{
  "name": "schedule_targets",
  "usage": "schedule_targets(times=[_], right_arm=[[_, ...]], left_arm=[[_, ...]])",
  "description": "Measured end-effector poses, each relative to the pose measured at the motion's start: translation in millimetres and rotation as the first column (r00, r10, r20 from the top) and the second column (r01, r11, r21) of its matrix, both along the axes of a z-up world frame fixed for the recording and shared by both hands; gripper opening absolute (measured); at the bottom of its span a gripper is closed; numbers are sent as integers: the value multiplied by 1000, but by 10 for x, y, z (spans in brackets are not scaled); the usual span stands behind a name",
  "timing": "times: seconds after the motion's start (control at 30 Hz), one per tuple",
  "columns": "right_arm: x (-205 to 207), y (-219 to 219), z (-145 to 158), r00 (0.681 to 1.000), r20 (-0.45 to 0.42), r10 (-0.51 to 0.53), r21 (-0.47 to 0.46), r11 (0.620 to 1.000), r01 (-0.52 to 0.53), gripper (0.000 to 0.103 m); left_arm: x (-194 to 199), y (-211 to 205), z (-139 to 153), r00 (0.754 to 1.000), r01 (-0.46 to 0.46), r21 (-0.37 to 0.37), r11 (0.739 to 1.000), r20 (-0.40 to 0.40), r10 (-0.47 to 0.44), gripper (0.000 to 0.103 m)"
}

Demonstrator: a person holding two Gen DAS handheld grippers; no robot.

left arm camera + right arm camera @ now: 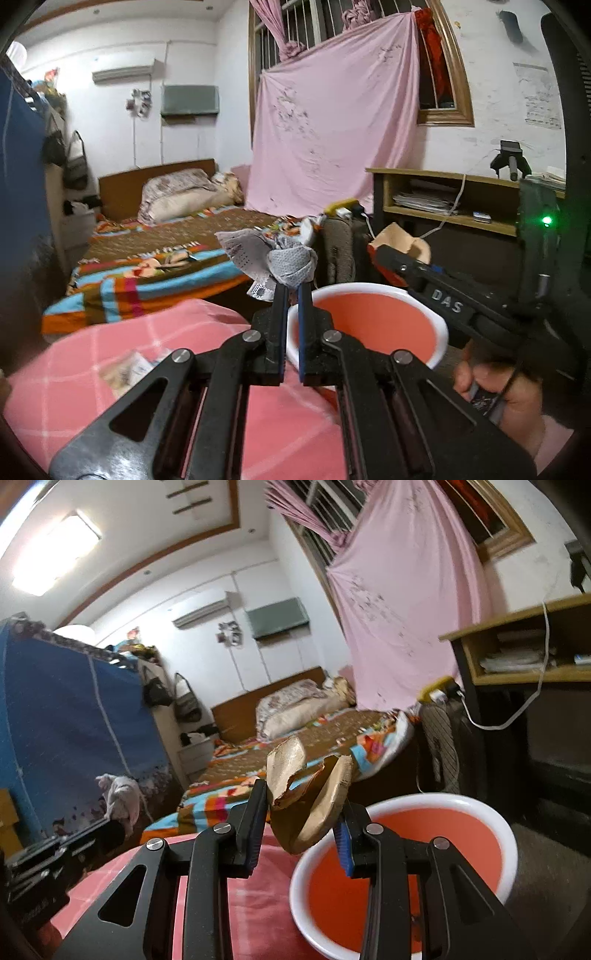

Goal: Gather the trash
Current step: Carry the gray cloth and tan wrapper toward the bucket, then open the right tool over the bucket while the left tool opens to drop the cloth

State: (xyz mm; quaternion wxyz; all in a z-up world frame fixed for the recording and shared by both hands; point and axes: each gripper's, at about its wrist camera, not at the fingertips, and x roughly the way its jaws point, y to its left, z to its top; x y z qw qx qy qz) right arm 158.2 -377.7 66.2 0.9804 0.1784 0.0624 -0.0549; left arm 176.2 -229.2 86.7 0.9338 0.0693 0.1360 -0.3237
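Observation:
My left gripper (pixel 294 286) is shut on a crumpled grey tissue (pixel 280 260), held just above the near-left rim of a red basin with a white rim (pixel 380 321). My right gripper (pixel 303 812) is shut on a crumpled brown paper wrapper (pixel 314 794), held at the left rim of the same basin (pixel 402 871). The right gripper and the hand holding it also show in the left wrist view (pixel 380 254), over the basin's far right side. The basin looks empty inside.
The basin stands by a surface under a pink checked cloth (pixel 74 387) with a small wrapper (pixel 125 369) lying on it. A bed (pixel 159 258), a wooden desk (pixel 461 195) and a blue wardrobe (pixel 66 738) stand beyond.

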Motion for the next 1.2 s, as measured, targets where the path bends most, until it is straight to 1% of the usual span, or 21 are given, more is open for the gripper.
schedule_targets(times=[0.13, 0.33, 0.53, 0.67, 0.8, 1.0, 1.2], right_arm=[[23, -106, -78, 999, -47, -23, 35, 999, 24, 32], [20, -202, -145, 995, -85, -43, 74, 996, 50, 34], [31, -272, -186, 993, -109, -54, 107, 992, 65, 36], [48, -330, -228, 989, -133, -60, 134, 988, 78, 41], [43, -366, -255, 986, -155, -69, 155, 983, 93, 43], [18, -418, -271, 983, -165, -84, 174, 978, 113, 45], [13, -438, -279, 982, -167, -89, 179, 977, 119, 47]], left_arm=[[44, -137, -65, 999, 31, 6, 999, -41, -31, 0], [164, -320, -126, 994, 55, 30, 998, -100, -52, 0], [333, -483, -220, 978, 68, 26, 997, -198, -61, 0], [421, -585, -282, 966, 69, 38, 997, -252, -57, 0], [453, -635, -334, 957, 73, 36, 997, -285, -60, 0], [497, -678, -393, 938, 73, 26, 997, -341, -60, 0], [479, -579, -391, 936, 43, 14, 999, -350, -36, 6]])
